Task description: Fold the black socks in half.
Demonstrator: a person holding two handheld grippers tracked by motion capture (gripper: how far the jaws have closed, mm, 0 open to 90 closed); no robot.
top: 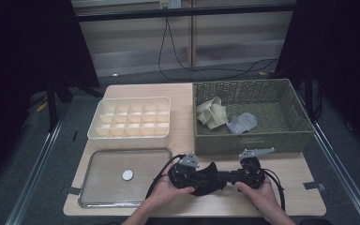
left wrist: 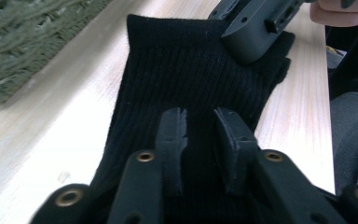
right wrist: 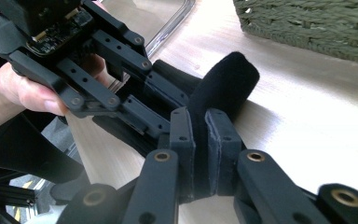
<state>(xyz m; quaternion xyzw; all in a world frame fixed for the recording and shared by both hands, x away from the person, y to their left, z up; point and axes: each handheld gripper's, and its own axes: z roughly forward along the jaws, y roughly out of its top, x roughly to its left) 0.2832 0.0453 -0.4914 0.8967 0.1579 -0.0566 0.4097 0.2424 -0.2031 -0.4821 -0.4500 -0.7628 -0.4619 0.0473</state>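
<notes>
A black ribbed sock [top: 210, 182] lies near the table's front edge, stretched between my two grippers. My left gripper [top: 194, 178] comes in from the left; in its own view my left gripper [left wrist: 200, 114] has its jaws a narrow gap apart, closed on the dark sock [left wrist: 191, 70] fabric. My right gripper [top: 226, 177] faces it from the right. In the right gripper view my right gripper [right wrist: 200, 116] pinches a raised fold of the sock [right wrist: 228, 79]. The two grippers are nearly tip to tip.
Just behind the grippers stands a green woven basket [top: 253, 140] holding a beige cloth [top: 212, 112] and a grey one [top: 242, 123]. A white divided box [top: 130, 136] sits at the back left, and a metal tray [top: 103, 187] with a white disc [top: 128, 175] at the front left.
</notes>
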